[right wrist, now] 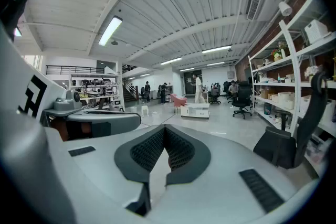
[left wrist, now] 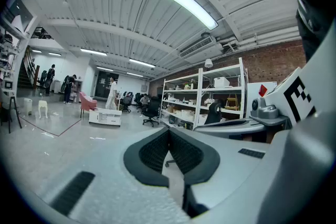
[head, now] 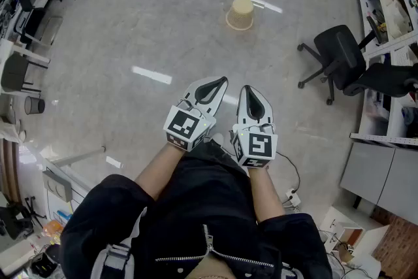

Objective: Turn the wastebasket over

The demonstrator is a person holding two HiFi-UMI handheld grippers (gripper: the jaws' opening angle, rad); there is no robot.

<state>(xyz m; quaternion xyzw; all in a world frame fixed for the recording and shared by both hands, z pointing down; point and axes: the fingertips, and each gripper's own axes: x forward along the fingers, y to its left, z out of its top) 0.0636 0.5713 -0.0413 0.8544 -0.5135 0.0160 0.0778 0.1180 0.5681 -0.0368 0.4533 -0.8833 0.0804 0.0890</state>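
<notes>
Wastebasket: pale beige woven wastebasket [head: 240, 14] out on the glossy grey floor [head: 117, 23], wide end down (looks inverted).
Left gripper [head: 220, 83]: clenched, empty.
Right gripper [head: 249, 89]: clenched, empty, well apart from it.
Progress: nothing in hand; flip done or pending, I can't tell.

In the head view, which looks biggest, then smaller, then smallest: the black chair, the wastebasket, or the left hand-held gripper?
1. Black chair.
2. Left hand-held gripper, helped by being close to the camera.
3. Wastebasket.
</notes>
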